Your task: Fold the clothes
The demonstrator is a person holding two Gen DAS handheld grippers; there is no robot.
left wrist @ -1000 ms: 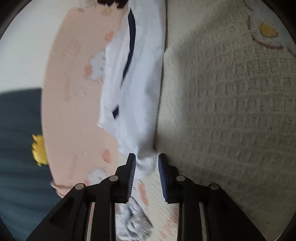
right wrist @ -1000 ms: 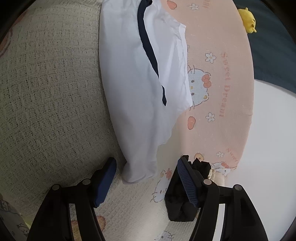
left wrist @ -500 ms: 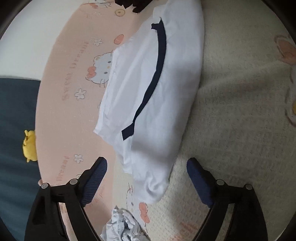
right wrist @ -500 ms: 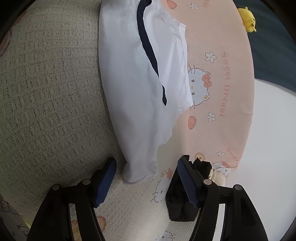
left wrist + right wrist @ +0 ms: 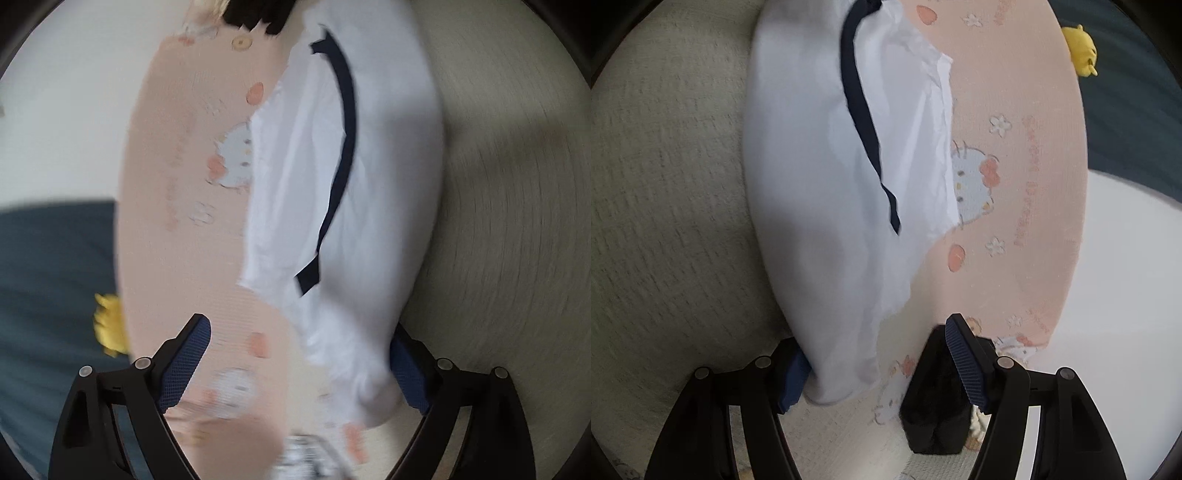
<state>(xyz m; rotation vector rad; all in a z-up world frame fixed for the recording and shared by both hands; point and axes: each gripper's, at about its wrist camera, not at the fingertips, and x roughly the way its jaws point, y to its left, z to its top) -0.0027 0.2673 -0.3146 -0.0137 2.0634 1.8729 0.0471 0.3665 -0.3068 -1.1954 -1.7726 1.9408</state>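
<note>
On the bed, across the line where the pink blanket [image 5: 1027, 229] meets the cream waffle cover [image 5: 665, 206], lies the white garment [image 5: 812, 177], folded long, with a dark navy stripe [image 5: 864, 122] running along it. In the right wrist view one narrow end of the garment comes down between your right gripper [image 5: 875, 365] fingers. The gripper is wide open; the cloth covers part of the left finger, but the fingers do not press on it. A black cloth [image 5: 934, 391] lies just beside the right finger, near the edge of the blanket.

In the left wrist view, which is blurred, you see the other end of the garment [image 5: 351, 206] reaching toward your left gripper [image 5: 299, 362]. This gripper is also wide open. The garment end lies against its right finger, and I cannot tell if they really touch. The stripe [image 5: 343, 147] shows here too.

A small yellow toy [image 5: 1082, 48] sits on the dark blue surface [image 5: 1126, 122] past the pink blanket's far edge. Something pale and patterned [image 5: 306, 458] lies at the bottom of the left view, too blurred to name.
</note>
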